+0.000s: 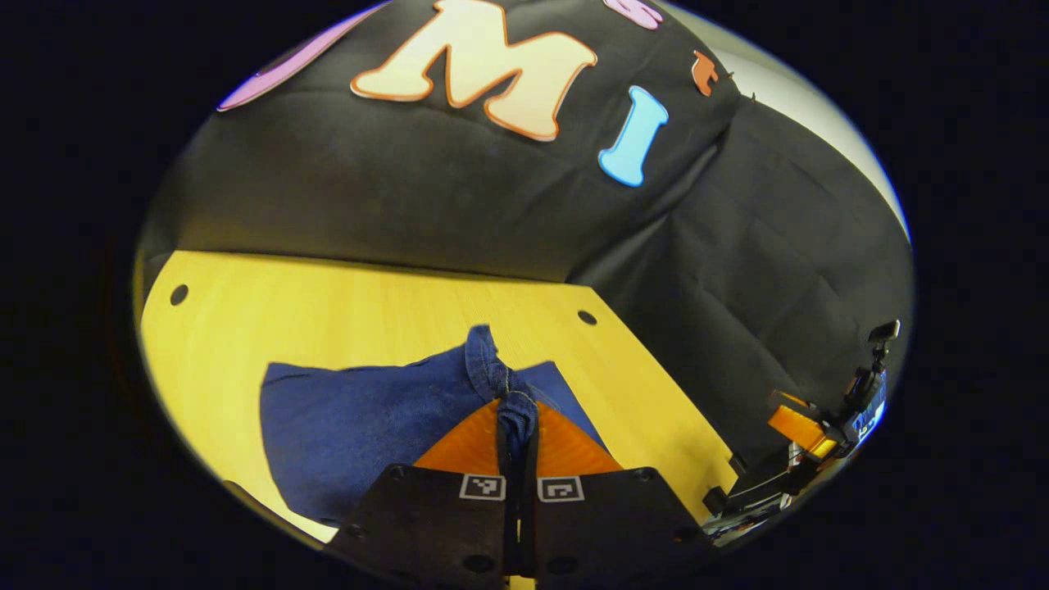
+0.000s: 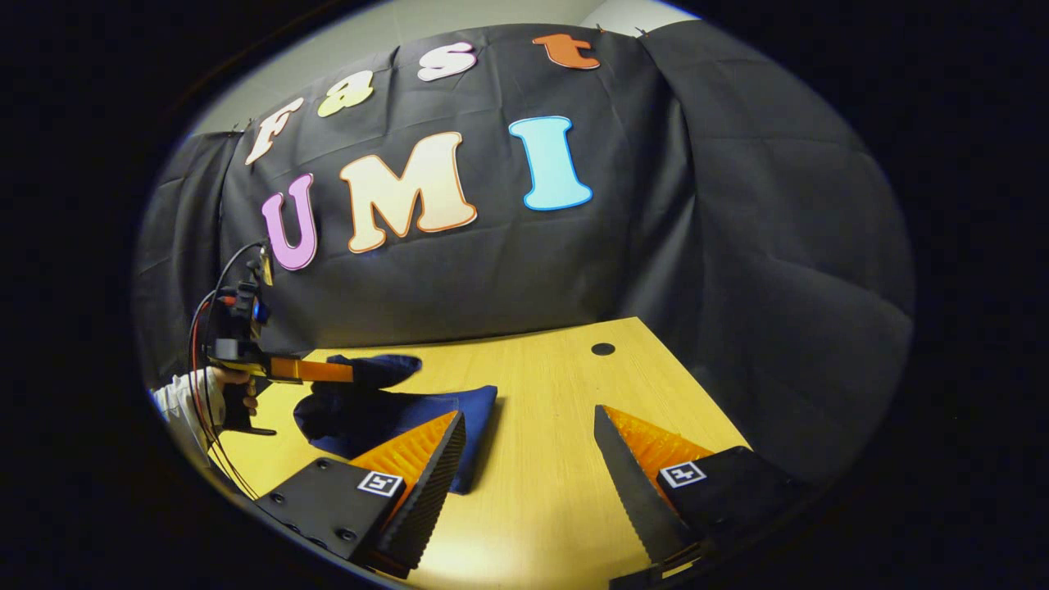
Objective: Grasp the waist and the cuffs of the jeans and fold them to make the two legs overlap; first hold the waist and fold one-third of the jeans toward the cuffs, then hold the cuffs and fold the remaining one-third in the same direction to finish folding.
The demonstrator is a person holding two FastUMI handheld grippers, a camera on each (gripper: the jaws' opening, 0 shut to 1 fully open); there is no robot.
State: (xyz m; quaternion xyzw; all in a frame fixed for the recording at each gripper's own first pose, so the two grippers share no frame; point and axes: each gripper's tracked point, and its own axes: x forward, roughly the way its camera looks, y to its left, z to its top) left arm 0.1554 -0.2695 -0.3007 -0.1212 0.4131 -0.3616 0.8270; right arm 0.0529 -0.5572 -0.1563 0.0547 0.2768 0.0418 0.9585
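Left gripper (image 1: 518, 426) was clamped tight on a denim fold at 6 o'clock, while the right gripper (image 2: 529, 459) hung wide open, holding nothing.

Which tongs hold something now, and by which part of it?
The left tongs are shut on the jeans, pinching a bunched edge of the fabric. The right tongs are open and hold nothing.

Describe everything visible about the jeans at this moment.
The jeans are dark blue denim, lying as a folded, fairly flat bundle on the wooden table. One seamed edge is lifted into a bunched ridge, pinched between the fingers of the left gripper. The right gripper is open beside them, touching nothing.
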